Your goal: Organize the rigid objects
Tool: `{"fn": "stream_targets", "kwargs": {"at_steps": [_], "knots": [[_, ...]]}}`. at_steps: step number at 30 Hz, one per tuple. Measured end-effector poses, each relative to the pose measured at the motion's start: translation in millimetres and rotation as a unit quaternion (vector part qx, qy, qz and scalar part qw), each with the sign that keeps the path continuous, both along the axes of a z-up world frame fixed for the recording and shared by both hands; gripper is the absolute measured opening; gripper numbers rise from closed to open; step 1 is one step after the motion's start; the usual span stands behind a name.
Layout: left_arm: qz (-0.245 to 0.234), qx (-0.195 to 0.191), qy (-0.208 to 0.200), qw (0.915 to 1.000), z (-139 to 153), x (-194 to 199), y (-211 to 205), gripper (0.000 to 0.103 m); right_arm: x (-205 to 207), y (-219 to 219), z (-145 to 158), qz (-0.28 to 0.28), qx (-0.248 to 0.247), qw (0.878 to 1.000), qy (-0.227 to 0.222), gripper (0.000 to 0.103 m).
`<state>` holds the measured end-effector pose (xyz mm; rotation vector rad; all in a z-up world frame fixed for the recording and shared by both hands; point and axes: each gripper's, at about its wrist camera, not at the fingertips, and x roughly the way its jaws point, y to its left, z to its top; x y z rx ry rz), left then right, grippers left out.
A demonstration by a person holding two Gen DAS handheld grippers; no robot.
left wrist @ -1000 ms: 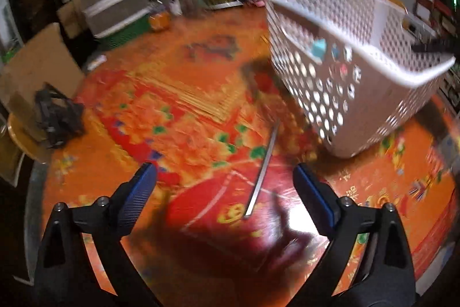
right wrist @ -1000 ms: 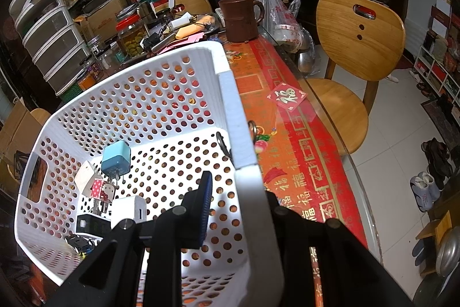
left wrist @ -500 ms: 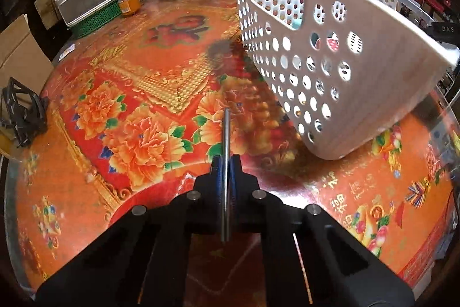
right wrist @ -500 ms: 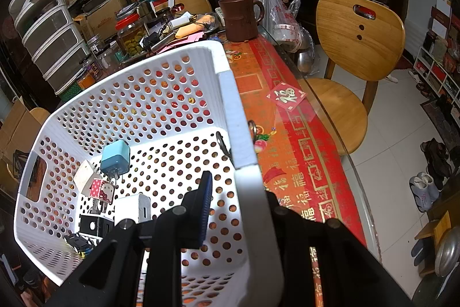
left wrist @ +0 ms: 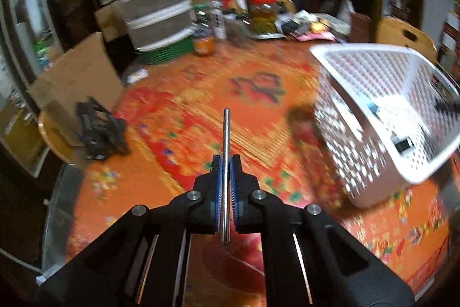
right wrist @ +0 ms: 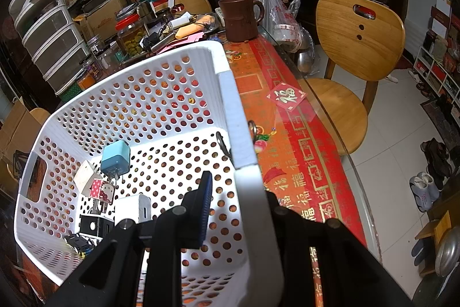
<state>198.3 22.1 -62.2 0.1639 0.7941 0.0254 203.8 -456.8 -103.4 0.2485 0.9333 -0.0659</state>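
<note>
Clamping thin metal rod [left wrist: 226, 163] — left hand-held gripper [left wrist: 226, 166], above counter [left wrist: 178, 134]; white basket [left wrist: 382, 117] off to its right. Right hand-held gripper [right wrist: 238, 192] pinched on basket rim — chargers [right wrist: 115, 160] inside.

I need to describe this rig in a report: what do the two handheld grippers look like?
Both the left gripper and the right gripper are matte black plastic, with angular linkage arms joined by silver pins. The jaws carry ribbed blue pads. No cables, markings or sleeves show.

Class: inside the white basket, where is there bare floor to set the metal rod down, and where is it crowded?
The white basket has bare floor in its middle, between the blue charger and the wall the right claw clamps. The corner with the chargers is crowded. The left claw holds the metal rod.
</note>
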Motion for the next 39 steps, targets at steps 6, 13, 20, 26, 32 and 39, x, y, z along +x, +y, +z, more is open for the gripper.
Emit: {"fn": "stream_targets", "kwargs": {"at_steps": [6,13,20,26,32,39], "knots": [[0.033,0.0,-0.022,0.9992,41.0,6.9,11.3,0.005,0.2,0.1,0.2,0.0,0.0,1.0,0.0,0.024],[0.025,-0.002,-0.041,0.9989,73.6,8.7,-15.3,0.005,0.2,0.1,0.2,0.0,0.001,1.0,0.0,0.024],[-0.009,0.001,-0.057,0.9984,99.1,11.5,-65.3,0.005,0.4,0.5,0.1,0.0,0.001,1.0,0.0,0.024],[-0.05,-0.011,-0.044,0.9977,105.3,22.9,-120.4,0.005,0.4,0.5,0.1,0.0,0.001,1.0,0.0,0.024],[-0.089,-0.017,0.005,0.9959,76.1,43.4,-174.1,0.005,0.2,0.9,0.1,0.0,0.001,1.0,0.0,0.024],[-0.093,-0.022,0.041,0.9946,37.9,60.5,-192.8,0.005,0.2,1.8,0.2,0.001,0.001,1.0,0.0,0.024]]}}
